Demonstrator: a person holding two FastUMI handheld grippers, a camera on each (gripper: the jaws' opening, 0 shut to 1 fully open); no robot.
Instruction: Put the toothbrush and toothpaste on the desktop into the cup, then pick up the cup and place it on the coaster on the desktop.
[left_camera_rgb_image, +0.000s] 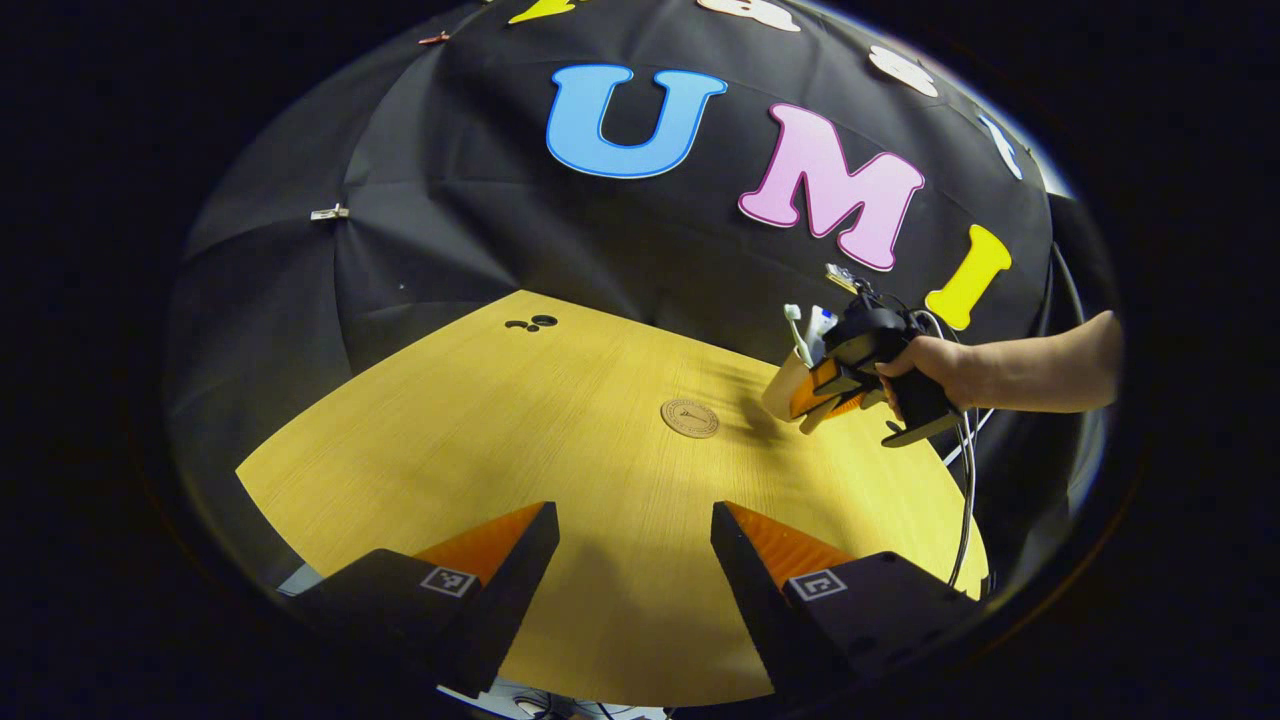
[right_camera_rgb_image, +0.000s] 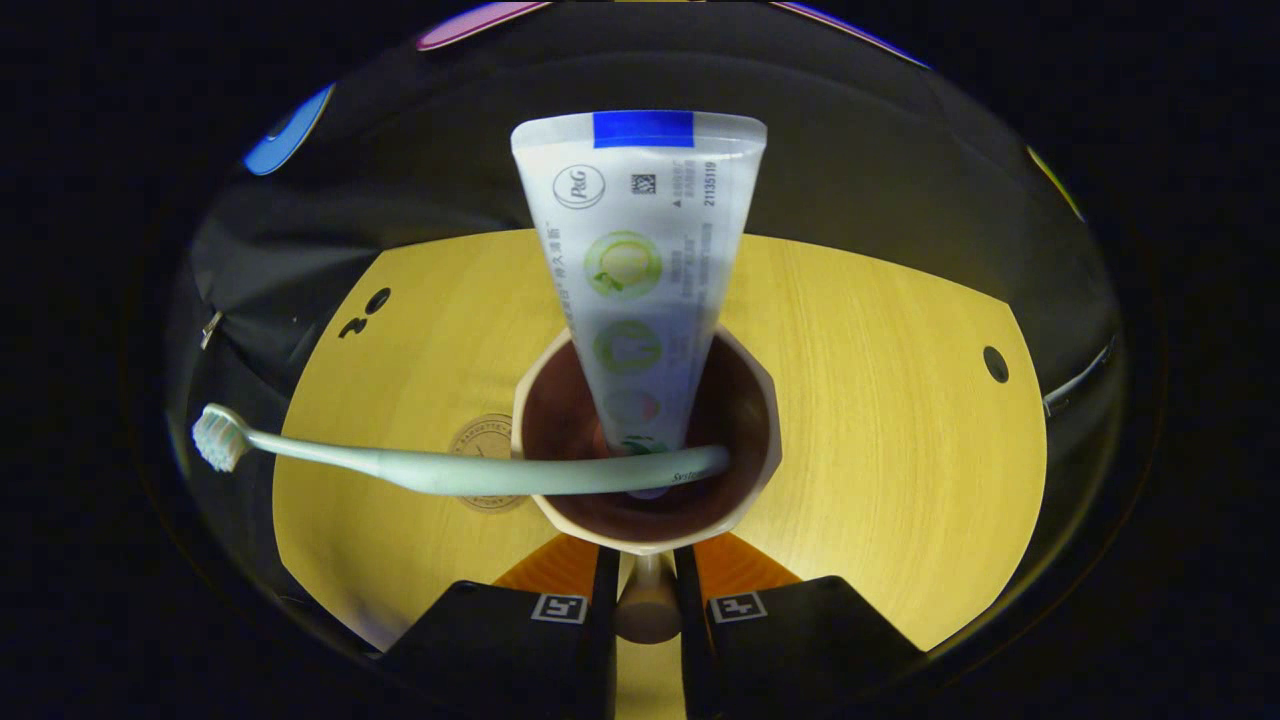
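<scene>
Above the yellow wooden desktop (left_camera_rgb_image: 560, 440), the right gripper (right_camera_rgb_image: 648, 590) clamps the handle of the beige cup (right_camera_rgb_image: 645, 440) holding toothbrush (right_camera_rgb_image: 450, 470) and toothpaste (right_camera_rgb_image: 640, 280), near the round coaster (left_camera_rgb_image: 690, 418), while the left gripper (left_camera_rgb_image: 635, 560) hangs spread over bare tabletop.

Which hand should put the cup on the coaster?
Right. The right hand-held gripper already grips the cup by its handle, brush and paste inside, close to the coaster. The left hand-held gripper is open, farther back.
</scene>
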